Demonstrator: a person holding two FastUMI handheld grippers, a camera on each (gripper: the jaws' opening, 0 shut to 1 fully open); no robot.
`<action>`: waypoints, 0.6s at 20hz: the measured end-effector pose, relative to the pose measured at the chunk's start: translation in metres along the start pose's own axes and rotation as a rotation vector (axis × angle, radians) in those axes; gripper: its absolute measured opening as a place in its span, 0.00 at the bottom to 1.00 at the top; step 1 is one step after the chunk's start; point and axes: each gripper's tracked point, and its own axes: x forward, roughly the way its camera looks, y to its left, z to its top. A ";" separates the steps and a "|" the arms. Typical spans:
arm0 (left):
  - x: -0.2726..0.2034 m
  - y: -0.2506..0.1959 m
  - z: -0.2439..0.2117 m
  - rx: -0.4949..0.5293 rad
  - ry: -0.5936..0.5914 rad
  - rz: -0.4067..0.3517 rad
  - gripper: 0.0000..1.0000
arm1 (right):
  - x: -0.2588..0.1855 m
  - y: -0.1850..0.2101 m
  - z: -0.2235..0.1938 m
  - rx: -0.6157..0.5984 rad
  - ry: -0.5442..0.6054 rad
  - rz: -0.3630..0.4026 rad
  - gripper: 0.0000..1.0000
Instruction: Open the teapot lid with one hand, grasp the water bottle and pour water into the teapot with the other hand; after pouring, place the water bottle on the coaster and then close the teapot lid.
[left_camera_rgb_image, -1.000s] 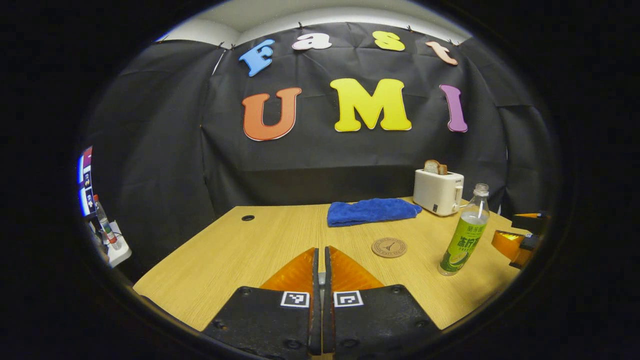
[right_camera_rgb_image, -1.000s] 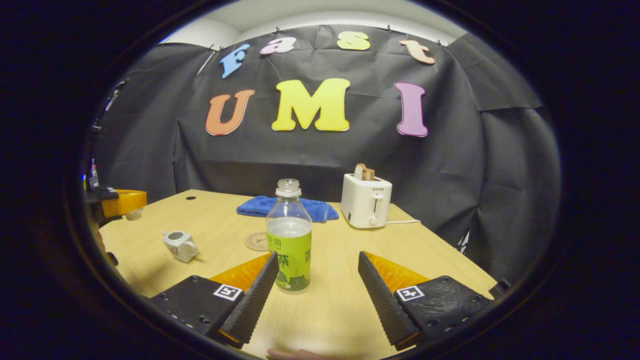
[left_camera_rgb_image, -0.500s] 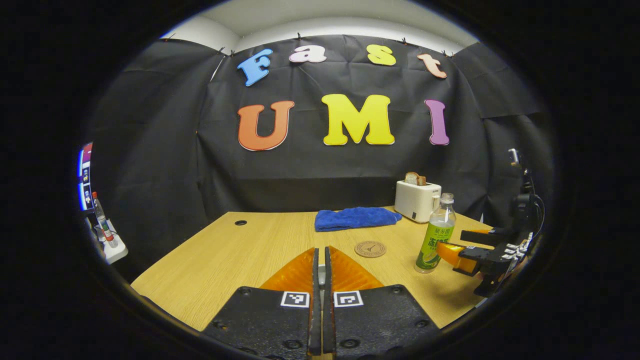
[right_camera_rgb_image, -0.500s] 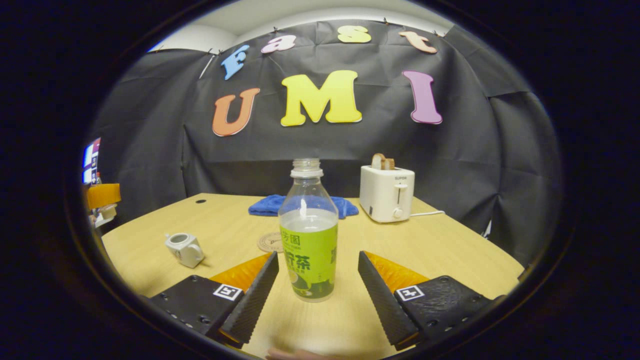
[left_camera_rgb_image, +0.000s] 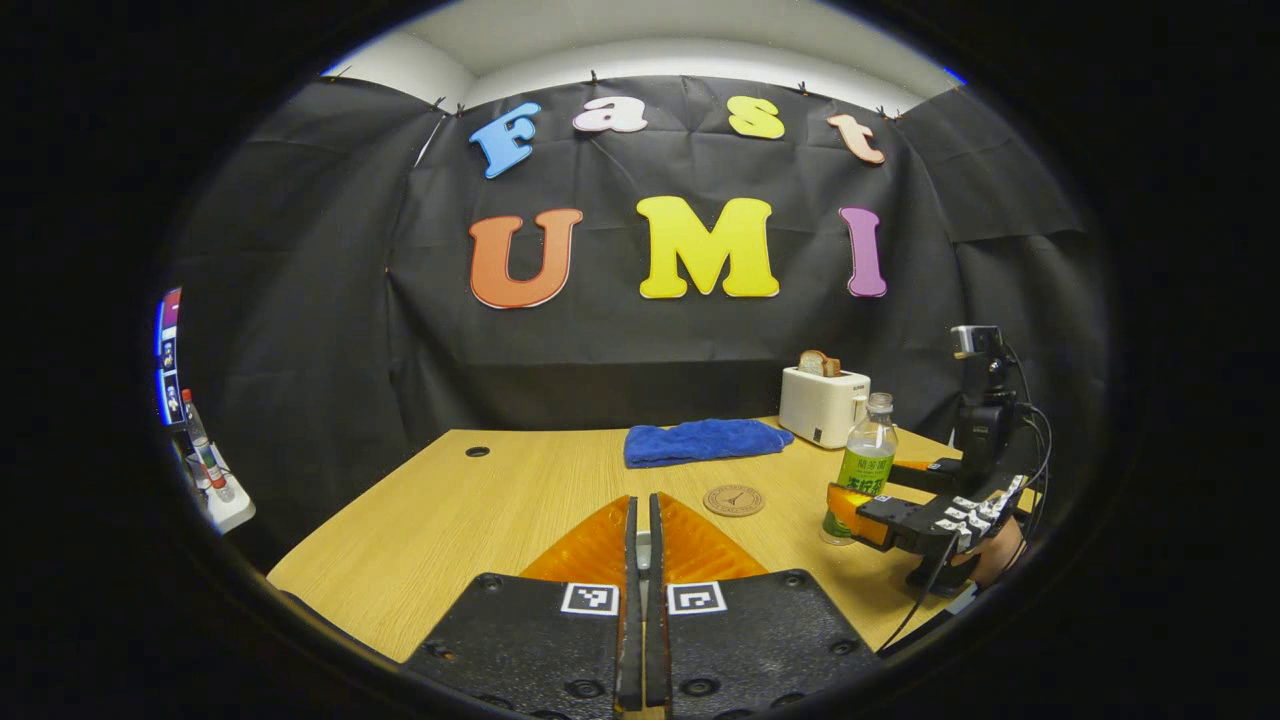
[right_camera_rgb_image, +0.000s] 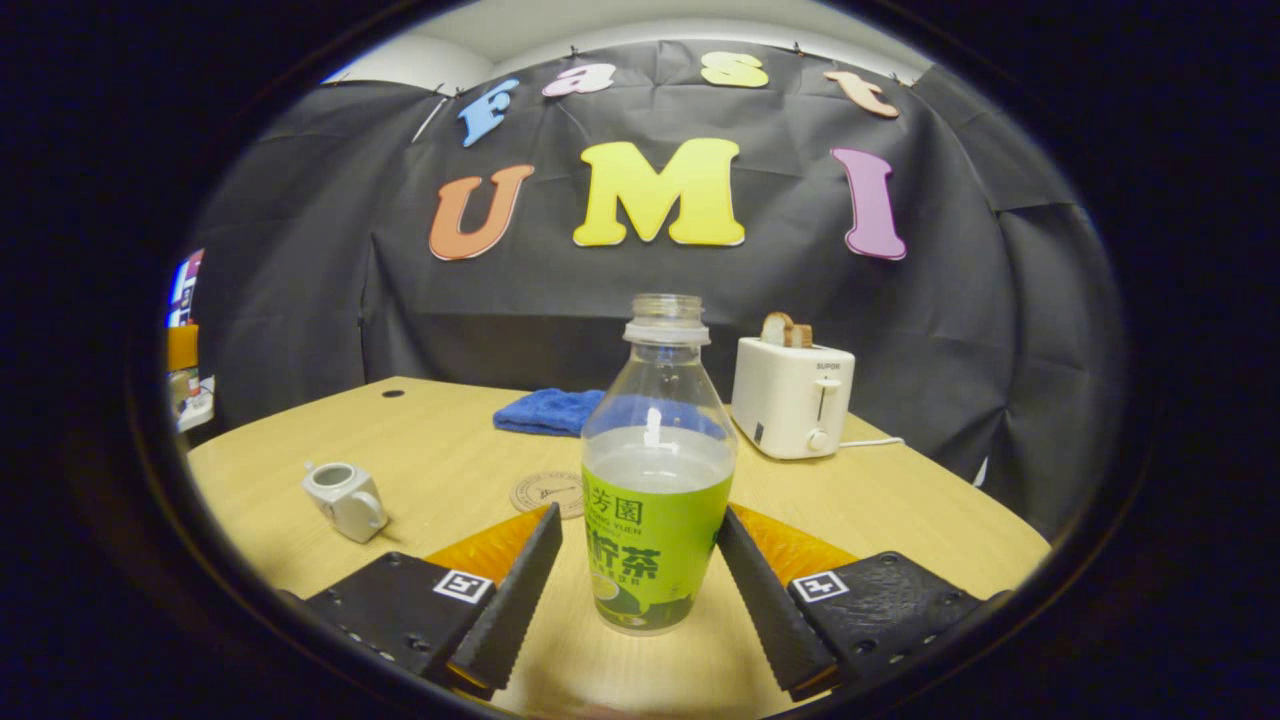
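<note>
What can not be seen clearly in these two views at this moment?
- Right gripper view: whether the right gripper touches the water bottle; its fingers flank the label, contact unclear.
- Left gripper view: whether the shut left gripper pinches the lid; the fingers hide their gap.
- Right gripper view: the teapot is too small to show water inside.

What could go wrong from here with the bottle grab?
The water bottle has no cap and stands between the right tongs, which look open. An uneven close could tip it and spill. The teapot sits well off to the side, so carrying the bottle over may slosh water onto the table.
</note>
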 end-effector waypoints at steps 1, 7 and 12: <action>-0.001 0.003 0.002 0.003 0.000 0.005 0.04 | 0.002 -0.001 0.000 -0.002 0.000 -0.005 0.92; -0.003 0.017 0.002 -0.023 0.005 0.019 0.04 | -0.009 0.009 0.010 -0.012 0.015 0.023 0.74; -0.011 0.023 0.010 -0.029 -0.009 0.013 0.04 | -0.029 0.018 0.031 -0.102 -0.009 -0.002 0.73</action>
